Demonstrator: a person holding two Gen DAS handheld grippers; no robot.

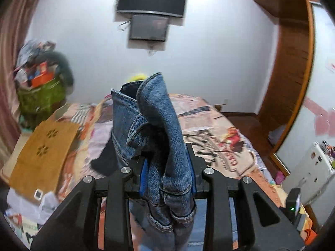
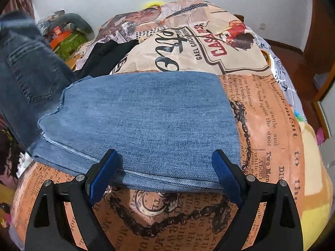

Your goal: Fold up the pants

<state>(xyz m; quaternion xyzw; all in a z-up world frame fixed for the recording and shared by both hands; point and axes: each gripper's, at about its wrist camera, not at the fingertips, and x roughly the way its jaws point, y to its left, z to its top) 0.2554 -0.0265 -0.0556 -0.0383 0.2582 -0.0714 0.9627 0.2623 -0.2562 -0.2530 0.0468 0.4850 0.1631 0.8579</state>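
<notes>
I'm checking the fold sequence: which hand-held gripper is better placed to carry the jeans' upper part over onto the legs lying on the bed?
Left. The left hand-held gripper is clamped on the jeans, lifted above the bed. The right hand-held gripper stands open over the flat legs.

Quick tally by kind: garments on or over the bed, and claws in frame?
Blue jeans: 1, the jeans, waist end pinched in the left claw, leg end flat on the bed
Black garment: 1, the black cloth, on the bed
Claws: 2, with the right claw open over the denim edge
Total: 4
</notes>
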